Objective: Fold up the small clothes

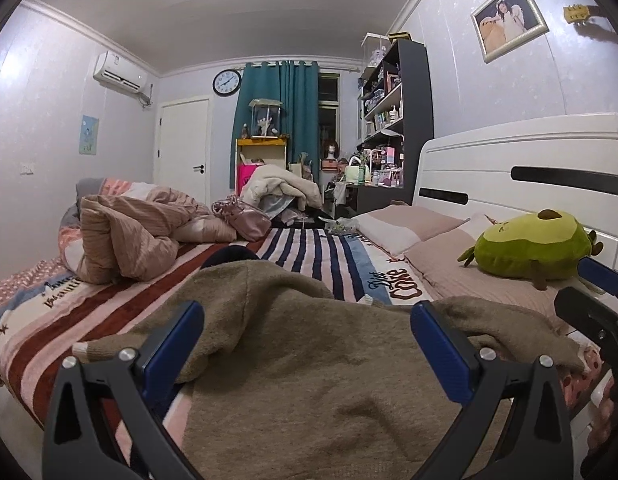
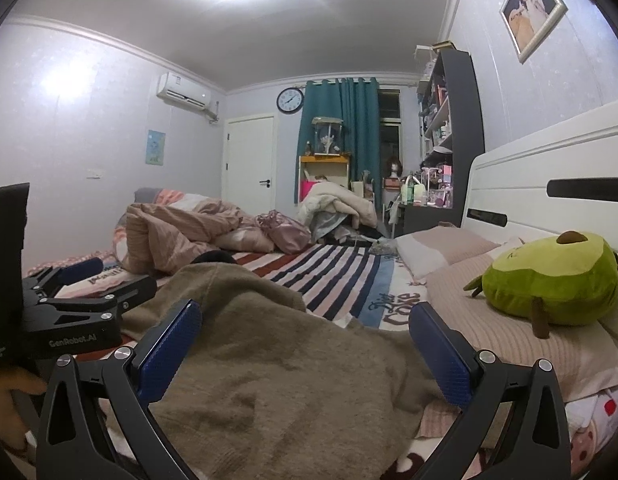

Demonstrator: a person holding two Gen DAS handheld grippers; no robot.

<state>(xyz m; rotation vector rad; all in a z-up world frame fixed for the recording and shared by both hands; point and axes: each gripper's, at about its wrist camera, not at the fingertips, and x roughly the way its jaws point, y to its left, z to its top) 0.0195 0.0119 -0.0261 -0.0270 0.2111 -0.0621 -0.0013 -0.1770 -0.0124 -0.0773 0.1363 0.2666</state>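
A fuzzy olive-brown knitted garment (image 1: 309,360) lies rumpled on the striped pink, red and navy bedspread (image 1: 309,248), near the bed's close edge and just short of the dusty-pink pillow (image 1: 469,276) carrying a green avocado-shaped plush toy (image 1: 537,244). The left gripper (image 1: 307,336) hovers low over the knit with its jaws spread wide, holding nothing; the right gripper (image 2: 305,336) does likewise — released, empty. The fabric looks soft, light and floppy, likely to sag and cling to itself rather than slip. Best taken by a hem or a cuff (image 1: 83,349) — the pale-tipped sleeve end at the left seems a sensible pinch point, with the opposite edge for the other hand.
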